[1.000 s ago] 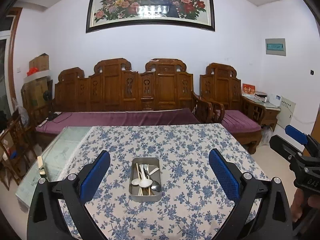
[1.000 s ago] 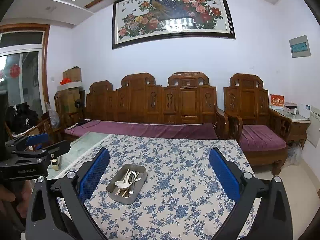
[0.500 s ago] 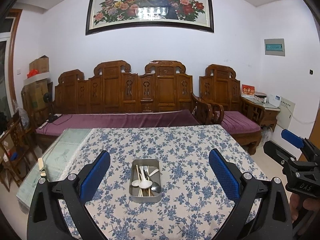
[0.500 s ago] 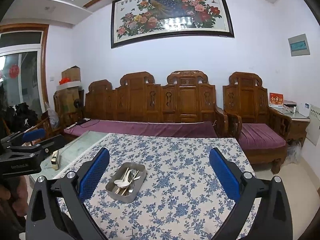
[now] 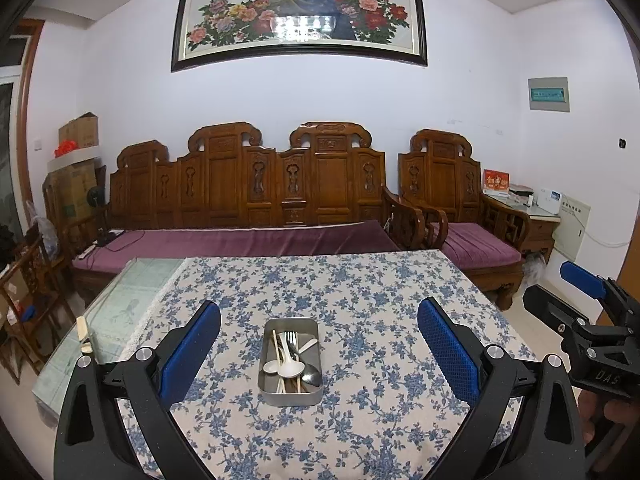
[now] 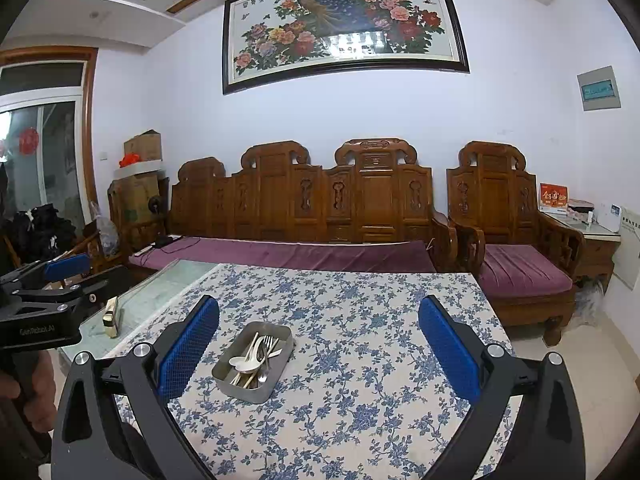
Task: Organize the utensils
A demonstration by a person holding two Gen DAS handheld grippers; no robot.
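Utensils [image 5: 291, 356] lie heaped in metal tin [image 5: 291, 394], frame centre, on floral-clothed bench [image 5: 360, 280]. Left tongs [image 5: 319, 354] and right tongs [image 6: 319, 350]: spread wide, empty.

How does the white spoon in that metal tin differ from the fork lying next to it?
The white spoon looks like pale plastic or ceramic with a broad rounded bowl; the fork is shiny metal ending in thin tines. The spoon's bowl lies toward the near end of the tin, while the fork's tines point to the far end. The spoon rests on top of the pile; the fork's handle runs partly beneath it. Both lie loose and roughly lengthwise in the tin.
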